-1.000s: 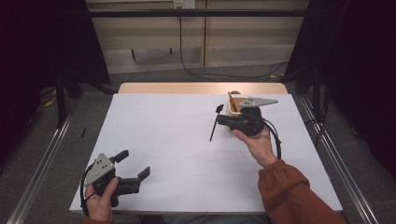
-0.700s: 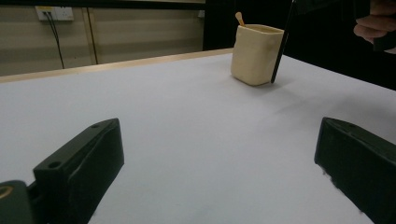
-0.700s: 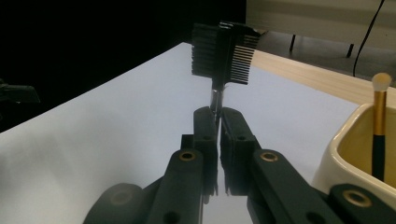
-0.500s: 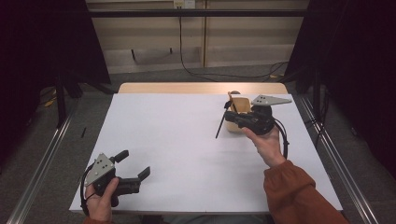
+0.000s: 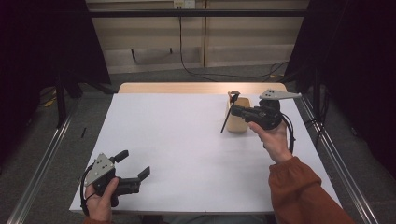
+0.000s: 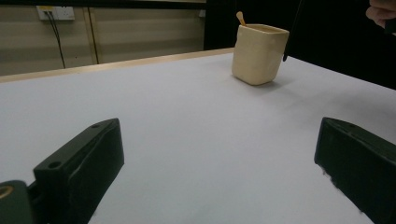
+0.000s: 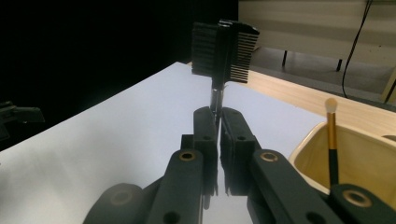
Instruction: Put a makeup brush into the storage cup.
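Observation:
My right gripper (image 5: 235,111) is shut on the thin handle of a black comb brush (image 5: 224,124). The brush hangs slanted in front of a cream cup (image 5: 238,124) at the table's far right. In the right gripper view the jaws (image 7: 217,120) pinch the handle, and the toothed head (image 7: 225,45) stands above them. A gold-handled brush (image 7: 332,140) stands inside the cup (image 7: 369,158). My left gripper (image 5: 134,166) rests open on the white table near its front left corner. Its spread jaws (image 6: 219,135) have nothing between them, and the cup (image 6: 259,53) stands far ahead of them.
The white tabletop (image 5: 177,140) stretches between the two grippers. A wooden strip (image 5: 187,87) runs along the far edge, with metal rails (image 5: 42,158) at the sides. Cables lie on the floor behind the table.
My right hand has carried the comb brush to the right and slightly up, uncovering more of the cup. The left gripper has stayed in place.

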Tool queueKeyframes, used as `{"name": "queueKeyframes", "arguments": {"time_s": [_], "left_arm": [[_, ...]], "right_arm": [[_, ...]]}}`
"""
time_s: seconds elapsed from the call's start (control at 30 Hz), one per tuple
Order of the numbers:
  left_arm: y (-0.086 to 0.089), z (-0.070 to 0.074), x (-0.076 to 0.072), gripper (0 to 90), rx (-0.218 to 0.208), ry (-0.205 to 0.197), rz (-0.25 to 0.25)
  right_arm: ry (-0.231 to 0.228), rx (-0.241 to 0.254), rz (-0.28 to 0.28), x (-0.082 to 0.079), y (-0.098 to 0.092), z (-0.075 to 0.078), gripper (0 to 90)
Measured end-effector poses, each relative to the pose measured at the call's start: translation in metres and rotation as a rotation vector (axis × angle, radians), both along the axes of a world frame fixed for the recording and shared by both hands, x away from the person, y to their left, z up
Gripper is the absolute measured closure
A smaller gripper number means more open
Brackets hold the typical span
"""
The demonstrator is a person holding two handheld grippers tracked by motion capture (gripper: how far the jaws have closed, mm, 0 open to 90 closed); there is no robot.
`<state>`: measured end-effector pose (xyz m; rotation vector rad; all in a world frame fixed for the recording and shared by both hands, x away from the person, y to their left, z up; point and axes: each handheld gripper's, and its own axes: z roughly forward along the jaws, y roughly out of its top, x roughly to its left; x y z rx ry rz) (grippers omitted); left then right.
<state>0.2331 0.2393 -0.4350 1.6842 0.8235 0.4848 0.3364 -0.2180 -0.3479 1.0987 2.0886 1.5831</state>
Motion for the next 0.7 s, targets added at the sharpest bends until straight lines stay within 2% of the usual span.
{"name": "queueKeyframes", "arguments": {"time_s": [0.7], "left_arm": [[-0.001, 0.0, 0.0, 1.3, 0.0, 0.002, -0.005]], "right_arm": [[-0.038, -0.023, -0.109, 0.021, -0.032, 0.036, 85.5]]}}
